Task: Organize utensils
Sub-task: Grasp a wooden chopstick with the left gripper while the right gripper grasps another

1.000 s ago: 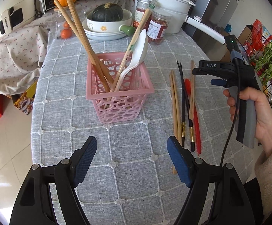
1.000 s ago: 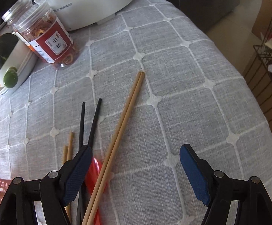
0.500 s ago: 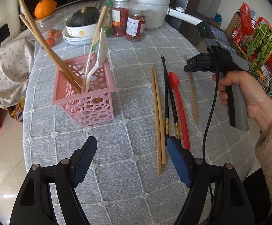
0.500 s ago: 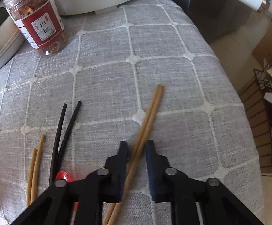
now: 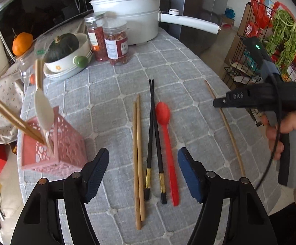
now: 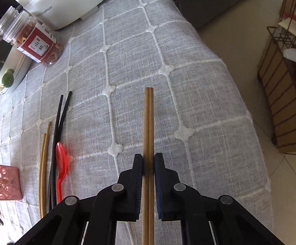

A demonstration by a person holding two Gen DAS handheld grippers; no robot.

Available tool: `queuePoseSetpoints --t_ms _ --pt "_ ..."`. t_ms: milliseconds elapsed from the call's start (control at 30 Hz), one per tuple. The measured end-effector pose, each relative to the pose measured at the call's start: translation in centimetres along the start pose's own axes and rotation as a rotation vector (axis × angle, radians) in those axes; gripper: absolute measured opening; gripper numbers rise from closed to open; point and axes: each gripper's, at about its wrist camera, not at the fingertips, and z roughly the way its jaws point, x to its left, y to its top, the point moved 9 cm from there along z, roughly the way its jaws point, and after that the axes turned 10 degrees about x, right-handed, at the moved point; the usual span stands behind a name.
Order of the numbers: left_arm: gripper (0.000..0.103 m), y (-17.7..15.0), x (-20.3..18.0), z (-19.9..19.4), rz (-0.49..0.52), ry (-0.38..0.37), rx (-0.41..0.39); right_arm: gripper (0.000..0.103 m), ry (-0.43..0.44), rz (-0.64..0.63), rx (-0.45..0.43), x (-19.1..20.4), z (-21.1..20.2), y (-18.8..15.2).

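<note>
My left gripper (image 5: 143, 153) hovers over the grey checked tablecloth, its jaws closing but still wide apart. Below them lie a pale wooden chopstick pair (image 5: 137, 153), black chopsticks (image 5: 154, 132) and a red spoon (image 5: 165, 126), none gripped. A pink basket (image 5: 54, 153) at the left holds a white spoon (image 5: 43, 112) and wooden chopsticks (image 5: 9, 116). My right gripper (image 6: 148, 159), still closing, is shut on a brown chopstick pair (image 6: 148, 118) near the table's right edge. In the left wrist view that right gripper (image 5: 217, 103) is held by a hand above those chopsticks (image 5: 229, 134).
At the back stand a white pot (image 5: 127, 14) with a long handle, two jars (image 5: 116, 42) and a bowl with a green squash (image 5: 66, 49). A wire rack (image 5: 280, 30) with greens stands off the table's right side. The pink basket (image 6: 1, 181) shows at the far left.
My right gripper has shut on the brown chopstick pair and swung it straight. The left gripper has moved right from in front of the basket to over the loose utensils, its jaws a little narrower.
</note>
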Motion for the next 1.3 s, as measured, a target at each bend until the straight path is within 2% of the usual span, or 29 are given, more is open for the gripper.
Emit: queuePoseSetpoints --t_ms 67,100,167,267,367,500,767,1000,1100,1300 --pt "0.053 1.7 -0.2 0.9 -0.012 0.008 0.014 0.009 0.016 -0.007 0.003 0.2 -0.6 -0.6" --pt "0.051 2.5 -0.3 1.5 -0.021 0.002 0.025 0.009 0.023 -0.011 0.002 0.3 -0.8 -0.8" --pt "0.036 3.9 -0.3 2.8 -0.037 -0.007 0.045 0.009 0.038 -0.019 -0.001 0.4 -1.2 -1.2" --pt "0.023 5.5 0.8 4.9 -0.075 0.019 0.084 0.009 0.06 -0.029 0.0 0.6 -1.5 -1.3" --pt "0.013 5.9 2.1 7.0 -0.128 0.03 0.132 0.009 0.074 -0.028 0.003 0.4 -1.7 -1.2" --pt "0.009 5.7 2.9 9.0 -0.162 0.041 0.182 0.009 0.091 -0.016 0.004 0.0 -1.8 -1.1" --pt "0.008 4.7 2.9 11.1 -0.15 0.051 0.253 0.009 0.09 0.001 0.013 -0.5 -1.4 -0.9" --pt "0.006 5.0 2.6 11.2 -0.109 0.096 0.253 0.009 0.074 -0.013 0.008 0.0 -1.2 -1.0" --pt "0.006 5.1 1.9 9.6 -0.106 0.081 0.208 0.009 0.082 -0.022 -0.01 0.6 -1.8 -1.1" --pt "0.005 4.4 1.3 3.5 -0.056 0.047 0.075 0.009 0.064 -0.069 -0.082 2.4 -3.7 -2.0"
